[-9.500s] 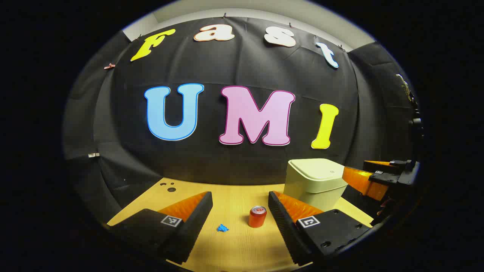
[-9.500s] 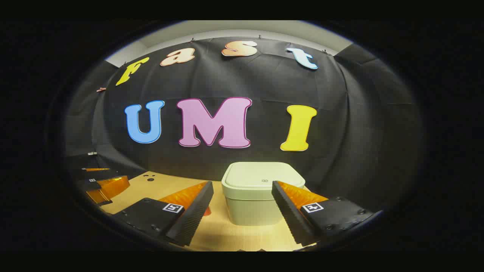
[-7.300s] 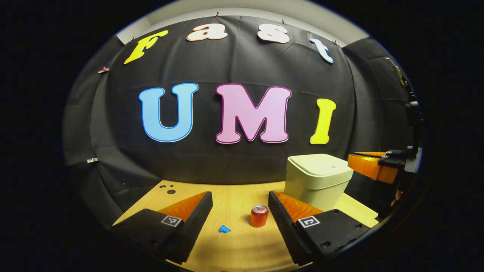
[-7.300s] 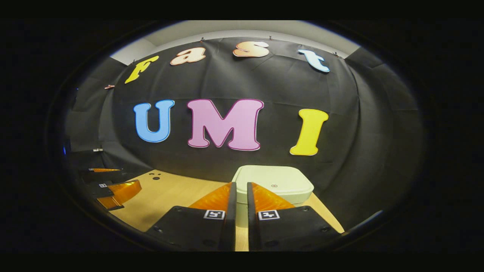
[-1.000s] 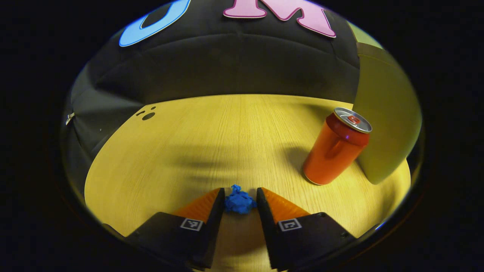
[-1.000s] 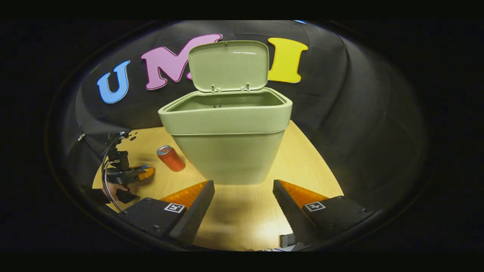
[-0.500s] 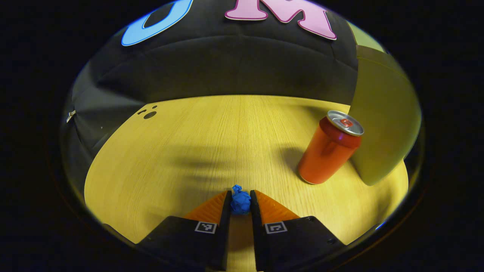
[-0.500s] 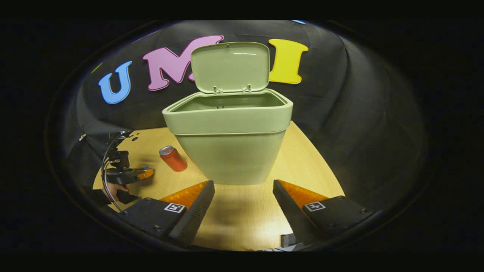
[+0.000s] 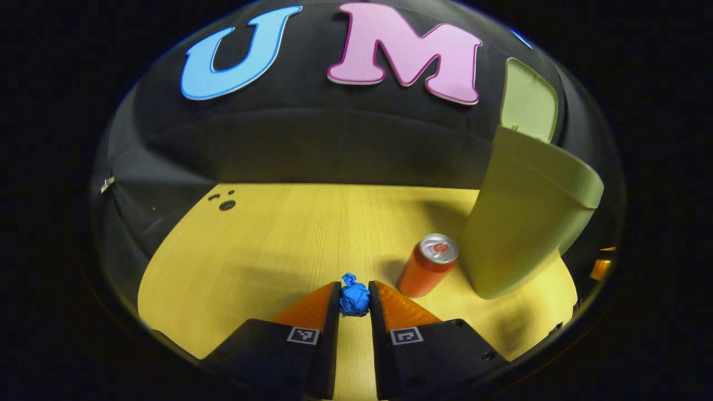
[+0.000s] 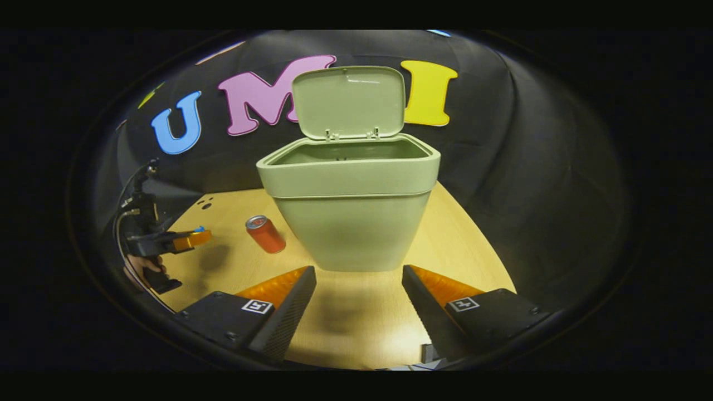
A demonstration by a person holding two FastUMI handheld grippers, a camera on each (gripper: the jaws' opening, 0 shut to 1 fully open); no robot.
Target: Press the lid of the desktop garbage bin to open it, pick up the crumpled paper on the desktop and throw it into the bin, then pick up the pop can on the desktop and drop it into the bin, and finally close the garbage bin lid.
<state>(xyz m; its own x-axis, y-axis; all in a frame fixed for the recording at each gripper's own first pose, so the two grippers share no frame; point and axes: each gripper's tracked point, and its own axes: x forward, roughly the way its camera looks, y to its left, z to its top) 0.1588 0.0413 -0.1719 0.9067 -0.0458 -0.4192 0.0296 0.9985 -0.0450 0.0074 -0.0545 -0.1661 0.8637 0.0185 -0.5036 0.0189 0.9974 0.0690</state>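
Left tool: my left tool [image 9: 354, 301] had its two fingers clamped on the paper ball [image 9: 354, 298], one on each side. In the right gripper view I saw that tool [image 10: 192, 239] held above the surface [image 10: 234, 267], with its shadow lying on the wood under it and a hand [image 10: 146, 268] around its grip.
Paper ball: blue and crumpled, it sat at the tips of the fingers and was lifted off the surface [image 9: 267, 250].
Right tool: my right tool [image 10: 359, 301] had its fingers spread wide apart with nothing between them, low and in front of the bin [image 10: 348, 223].
Can: the orange can [image 9: 428, 265] stood upright on the surface, just beside the bin [image 9: 523, 223] on its left. I saw the can [image 10: 265, 233] there in the right gripper view too.
Bin: pale green, standing on the surface, its lid [image 10: 349, 103] swung up and back so the top was open. I could not see what lay inside.
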